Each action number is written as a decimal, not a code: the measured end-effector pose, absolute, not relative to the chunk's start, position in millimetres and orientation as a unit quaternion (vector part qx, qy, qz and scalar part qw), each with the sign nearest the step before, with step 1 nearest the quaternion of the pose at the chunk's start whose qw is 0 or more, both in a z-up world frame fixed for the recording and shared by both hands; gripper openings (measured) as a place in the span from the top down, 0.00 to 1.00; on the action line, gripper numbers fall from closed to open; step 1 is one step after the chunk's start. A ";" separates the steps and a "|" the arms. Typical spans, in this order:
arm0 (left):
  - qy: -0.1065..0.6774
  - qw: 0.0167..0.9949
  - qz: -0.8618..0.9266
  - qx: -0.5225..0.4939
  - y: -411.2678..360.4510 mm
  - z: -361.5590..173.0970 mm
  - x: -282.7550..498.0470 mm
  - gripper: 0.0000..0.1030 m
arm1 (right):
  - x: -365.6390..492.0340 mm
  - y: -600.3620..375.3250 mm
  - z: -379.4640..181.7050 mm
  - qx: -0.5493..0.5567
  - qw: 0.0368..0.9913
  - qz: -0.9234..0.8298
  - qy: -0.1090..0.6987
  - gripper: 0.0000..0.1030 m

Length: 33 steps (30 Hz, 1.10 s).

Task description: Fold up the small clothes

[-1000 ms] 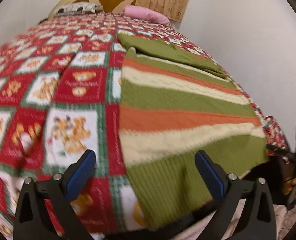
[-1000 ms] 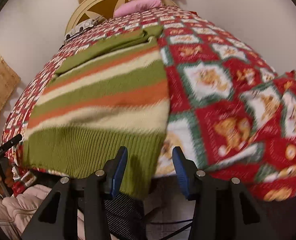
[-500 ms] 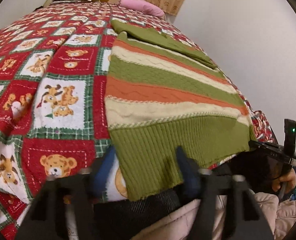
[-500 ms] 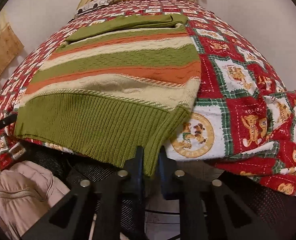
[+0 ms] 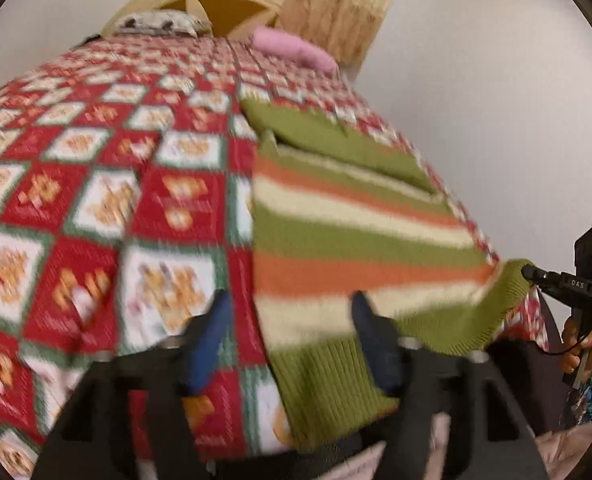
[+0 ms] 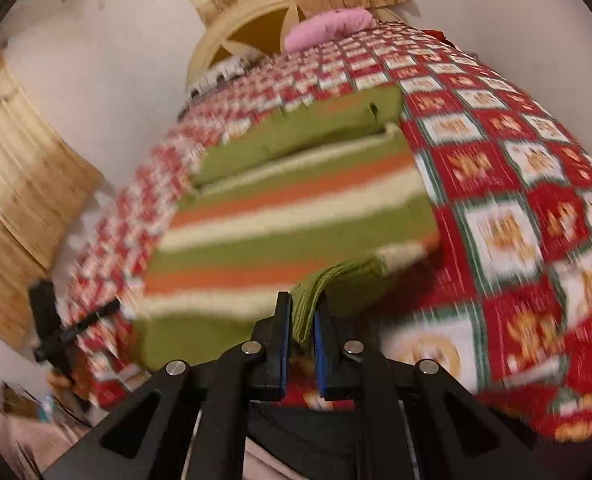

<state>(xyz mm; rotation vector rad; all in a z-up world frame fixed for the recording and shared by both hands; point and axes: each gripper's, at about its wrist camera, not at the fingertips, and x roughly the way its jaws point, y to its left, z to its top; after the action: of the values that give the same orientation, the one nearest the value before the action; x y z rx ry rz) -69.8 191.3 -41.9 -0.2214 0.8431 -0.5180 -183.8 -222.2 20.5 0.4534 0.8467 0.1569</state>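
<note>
A striped sweater (image 5: 347,240) in green, orange and cream lies flat on the bed, its green ribbed hem toward me. It also shows in the right wrist view (image 6: 296,216). My right gripper (image 6: 301,340) is shut on the hem's right corner and holds it lifted above the bed; it shows from the side in the left wrist view (image 5: 529,270). My left gripper (image 5: 292,336) is open, its blue fingers either side of the sweater's left edge near the hem. Both views are blurred by motion.
The bed has a red, white and green bear-patterned quilt (image 5: 96,208). A pink pillow (image 5: 296,48) and a cream headboard (image 5: 216,4) are at the far end. White walls and tan curtains (image 6: 20,176) stand around.
My right gripper has closed on the hem's corner and lifted it up over the sweater. My left gripper has moved back up over the hem's left side, still open.
</note>
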 end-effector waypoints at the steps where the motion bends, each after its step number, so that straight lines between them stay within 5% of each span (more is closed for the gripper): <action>1: 0.397 0.877 -0.246 -0.108 195.1 -37.6 -65.2 0.33 | -175.0 -224.0 25.4 0.224 0.885 0.078 0.400 0.91; 14: 0.404 0.870 -0.266 -0.093 199.0 -38.1 -10.1 0.20 | -28.3 -278.7 -4.4 0.271 0.873 -0.016 0.404 0.91; 22: 0.392 0.829 -0.372 0.142 147.7 -38.7 -47.1 0.20 | -8.4 -275.1 -36.1 0.253 0.861 -0.048 0.438 0.91; 31: 0.243 0.756 -0.459 0.398 101.4 -47.7 -115.2 0.20 | -8.2 -274.9 -37.6 0.247 0.860 -0.048 0.444 0.91; 33: 0.225 0.740 -0.454 0.443 87.2 -59.6 -115.3 0.28 | -8.9 -275.2 -37.2 0.252 0.859 -0.049 0.443 0.91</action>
<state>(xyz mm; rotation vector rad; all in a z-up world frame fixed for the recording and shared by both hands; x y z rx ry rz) -115.3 87.2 -59.6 0.9710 0.4938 -0.9953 -8.9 -275.2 -37.2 0.5287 0.9304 -0.1027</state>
